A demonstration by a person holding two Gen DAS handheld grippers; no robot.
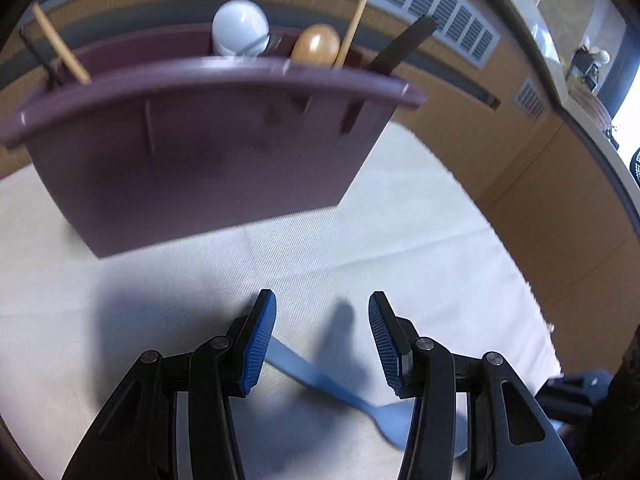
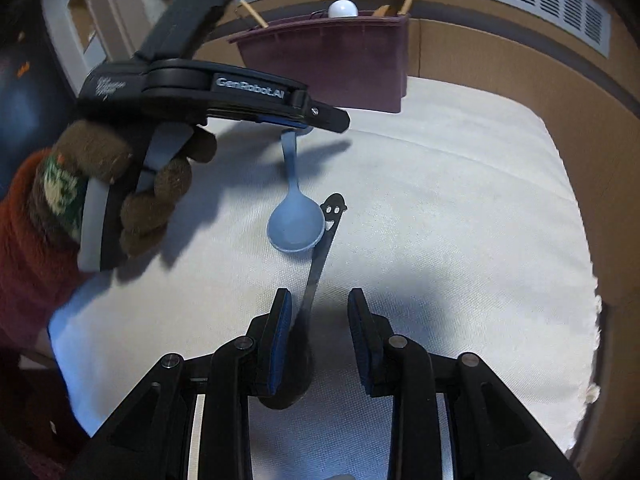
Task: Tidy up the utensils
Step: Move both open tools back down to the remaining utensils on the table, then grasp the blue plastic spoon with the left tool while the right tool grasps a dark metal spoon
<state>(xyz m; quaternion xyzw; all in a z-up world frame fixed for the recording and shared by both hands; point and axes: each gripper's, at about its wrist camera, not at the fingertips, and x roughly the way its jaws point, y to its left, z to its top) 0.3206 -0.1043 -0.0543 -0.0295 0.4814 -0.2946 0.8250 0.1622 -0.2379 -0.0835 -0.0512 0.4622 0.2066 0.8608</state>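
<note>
A blue spoon lies on the white cloth; in the right wrist view its bowl faces me. My left gripper is open above the spoon's handle, seen from the side in the right wrist view. A black spoon with a smiley handle end lies beside the blue one. My right gripper is open, its fingers on either side of the black spoon's handle. A purple utensil holder stands behind, also in the right wrist view.
The holder contains a white spoon, a wooden spoon, wooden sticks and a black utensil. A cardboard wall borders the cloth at the back and right. A gloved hand holds the left gripper.
</note>
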